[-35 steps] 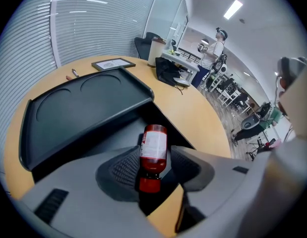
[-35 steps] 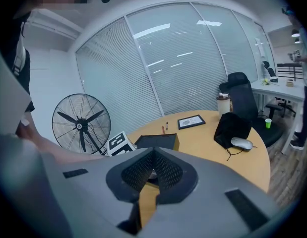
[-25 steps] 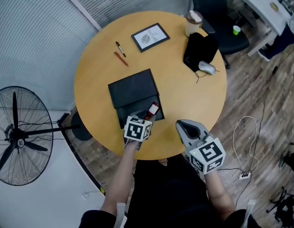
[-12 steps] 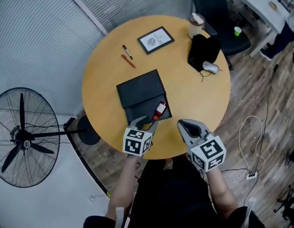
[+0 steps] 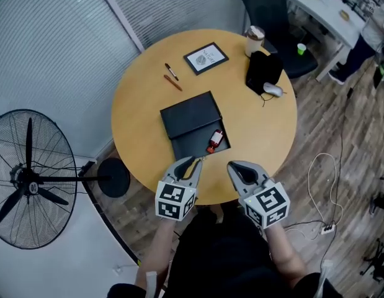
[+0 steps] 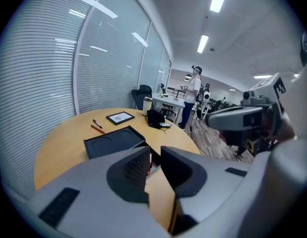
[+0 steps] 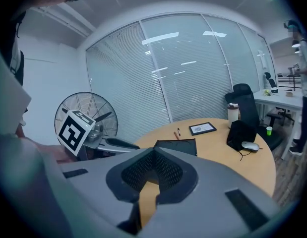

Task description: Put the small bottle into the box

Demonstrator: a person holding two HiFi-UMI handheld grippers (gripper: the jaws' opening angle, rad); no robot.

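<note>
- We stand in an office with slatted glass walls, over a round wooden table; a standing fan is on the floor off its left edge.
- A black box lies open in the middle of the table, lid flat on the far side, tray toward our edge.
- The small bottle, red with a white patch, lies on its side in the tray, against the right wall.
- Our left gripper hovers at the table's near edge, just short of the tray. Its fingers are closing, a narrow gap is left, and nothing sits between them.
- Our right gripper hangs beside it at the same edge, fingers pressed together at the tips, holding nothing.
- Toward the far edge lie two pens and a framed card.
- At the far right edge are a black bag, a mouse touching it, and a cup.
</note>
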